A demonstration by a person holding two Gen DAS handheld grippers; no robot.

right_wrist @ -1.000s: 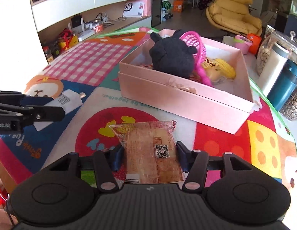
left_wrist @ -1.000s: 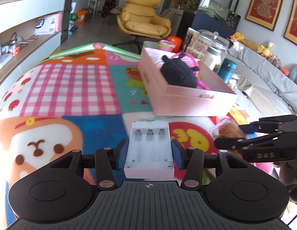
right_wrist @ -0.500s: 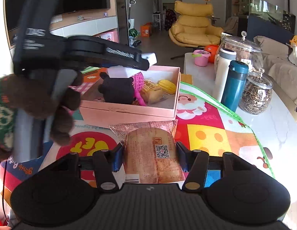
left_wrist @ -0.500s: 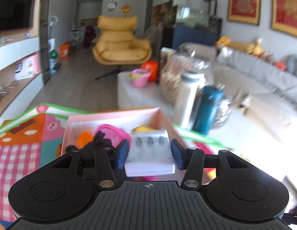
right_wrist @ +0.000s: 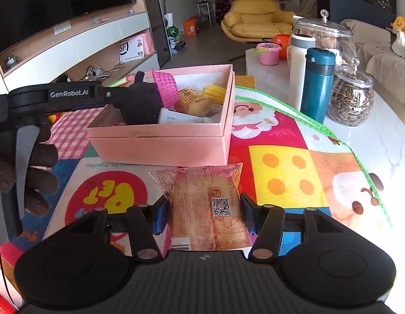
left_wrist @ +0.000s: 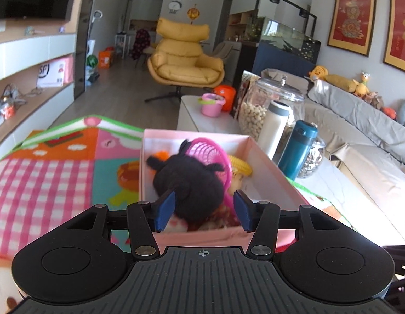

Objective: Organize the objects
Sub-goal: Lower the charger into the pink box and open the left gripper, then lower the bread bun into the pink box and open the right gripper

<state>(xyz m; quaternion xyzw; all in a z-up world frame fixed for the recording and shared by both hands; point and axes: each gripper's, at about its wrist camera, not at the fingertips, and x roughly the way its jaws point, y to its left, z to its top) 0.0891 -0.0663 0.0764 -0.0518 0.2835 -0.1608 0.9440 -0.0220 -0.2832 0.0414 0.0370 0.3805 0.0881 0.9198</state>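
Note:
A pink box [left_wrist: 270, 167] [right_wrist: 160, 141] sits on the colourful play mat and holds a black plush toy [left_wrist: 189, 183] [right_wrist: 142, 104], a pink mesh basket [left_wrist: 218, 157] [right_wrist: 165, 89], a yellow item [right_wrist: 215, 90] and a snack pack [right_wrist: 193, 102]. A white item [right_wrist: 176, 117] lies in the box near its front wall. My left gripper [left_wrist: 203, 210] is open and empty above the box's near end; it also shows in the right wrist view [right_wrist: 71, 95]. My right gripper [right_wrist: 205, 216] is shut on a wrapped pastry packet [right_wrist: 207, 209] in front of the box.
To the right of the box stand a white bottle [right_wrist: 300, 68], a teal bottle [right_wrist: 317, 83] and two glass jars [right_wrist: 350, 96] [left_wrist: 270, 102]. A pink cup [right_wrist: 267, 52] sits behind. A sofa is further right, shelves to the left.
My left gripper carried the white battery holder from the mat up over the pink box and opened; it is now empty. My right gripper kept its hold on the pastry packet.

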